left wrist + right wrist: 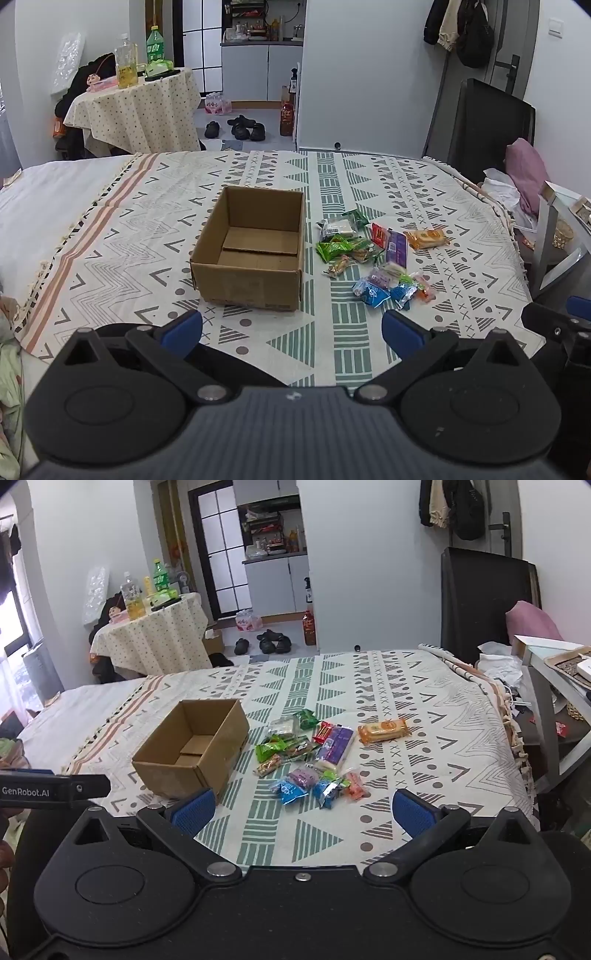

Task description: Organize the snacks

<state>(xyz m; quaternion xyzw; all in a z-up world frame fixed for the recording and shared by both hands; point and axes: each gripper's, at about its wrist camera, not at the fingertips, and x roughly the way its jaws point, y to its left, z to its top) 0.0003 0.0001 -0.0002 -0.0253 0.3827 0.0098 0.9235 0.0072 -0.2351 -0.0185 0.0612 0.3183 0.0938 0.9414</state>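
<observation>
We're at the start, w/ nothing sorted yet. The cardboard box (248, 251) sits empty on the bed (369, 350), and the snacks (314, 757) lie in a loose pile just beside it, on its right. One orange pack (384, 730) lies apart, further right. Our left hand-held gripper (291, 328) hangs spread wide, holding nothing; same for the right hand-held gripper (303, 810), which faces the pile. All packs are left to go in, we'd judge.

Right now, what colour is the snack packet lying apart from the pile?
Orange packet, clearest in the right wrist view.
</observation>
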